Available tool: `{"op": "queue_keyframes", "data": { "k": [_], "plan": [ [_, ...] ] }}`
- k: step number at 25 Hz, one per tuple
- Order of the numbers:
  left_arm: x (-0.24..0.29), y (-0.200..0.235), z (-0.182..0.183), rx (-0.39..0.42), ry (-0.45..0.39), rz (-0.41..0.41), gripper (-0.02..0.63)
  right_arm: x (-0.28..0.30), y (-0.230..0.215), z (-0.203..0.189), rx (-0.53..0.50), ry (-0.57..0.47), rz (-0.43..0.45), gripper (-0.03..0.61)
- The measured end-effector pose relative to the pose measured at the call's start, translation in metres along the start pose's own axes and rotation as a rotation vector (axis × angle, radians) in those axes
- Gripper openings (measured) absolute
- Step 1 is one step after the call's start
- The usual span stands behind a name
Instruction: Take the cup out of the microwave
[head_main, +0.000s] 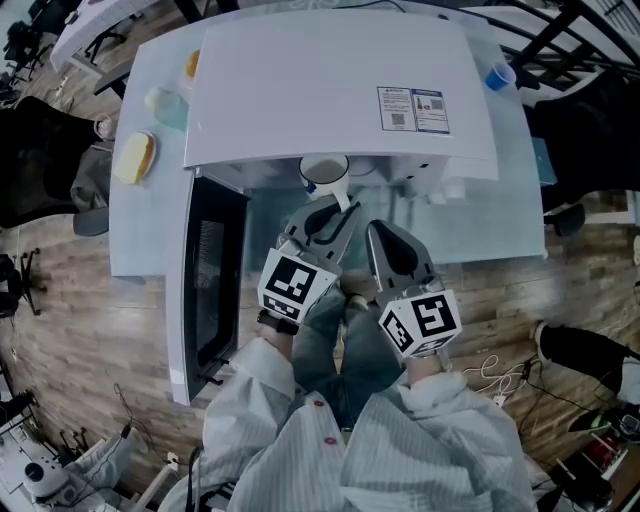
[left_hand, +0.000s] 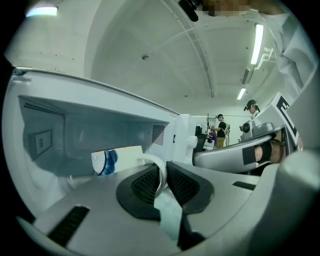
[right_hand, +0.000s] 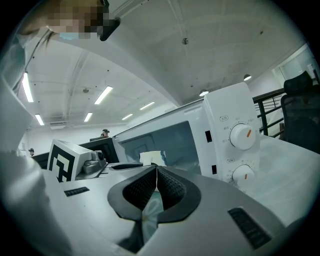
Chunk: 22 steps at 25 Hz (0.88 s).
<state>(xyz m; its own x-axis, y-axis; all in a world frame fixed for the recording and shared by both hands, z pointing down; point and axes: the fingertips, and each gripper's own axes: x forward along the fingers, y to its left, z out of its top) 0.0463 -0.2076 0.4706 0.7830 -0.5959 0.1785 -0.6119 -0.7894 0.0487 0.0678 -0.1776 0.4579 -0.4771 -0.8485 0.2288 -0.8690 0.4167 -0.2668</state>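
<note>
The white cup (head_main: 324, 171) with a blue print (left_hand: 116, 160) sits at the mouth of the open white microwave (head_main: 330, 90), partly under its top's front edge. My left gripper (head_main: 336, 207) is shut on the cup's looped handle (left_hand: 159, 170), with both black pads pressing on it. To its right, my right gripper (head_main: 385, 232) is in front of the oven, apart from the cup. Its jaws (right_hand: 154, 175) meet with nothing between them. The right gripper view shows the cup's rim (right_hand: 152, 157) just past them.
The microwave's door (head_main: 210, 280) swings open to the left, near my left arm. Its two knobs (right_hand: 242, 136) are at the right of the cavity. On the pale blue table (head_main: 150, 230) lie a yellow item (head_main: 135, 157) and a blue cup (head_main: 498, 75). Chairs stand round.
</note>
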Motion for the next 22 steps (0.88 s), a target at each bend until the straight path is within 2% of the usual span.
{"op": "queue_keyframes", "data": {
  "k": [12,22],
  "plan": [
    [-0.038,-0.040,0.029,-0.056,-0.040,0.063,0.049,-0.042,0.024,0.019,-0.020,-0.001,0.065,0.035],
    [-0.071,-0.049,0.059,-0.104,-0.064,0.089,0.049,-0.059,0.039,0.043,-0.023,0.003,0.094,0.035]
  ]
}}
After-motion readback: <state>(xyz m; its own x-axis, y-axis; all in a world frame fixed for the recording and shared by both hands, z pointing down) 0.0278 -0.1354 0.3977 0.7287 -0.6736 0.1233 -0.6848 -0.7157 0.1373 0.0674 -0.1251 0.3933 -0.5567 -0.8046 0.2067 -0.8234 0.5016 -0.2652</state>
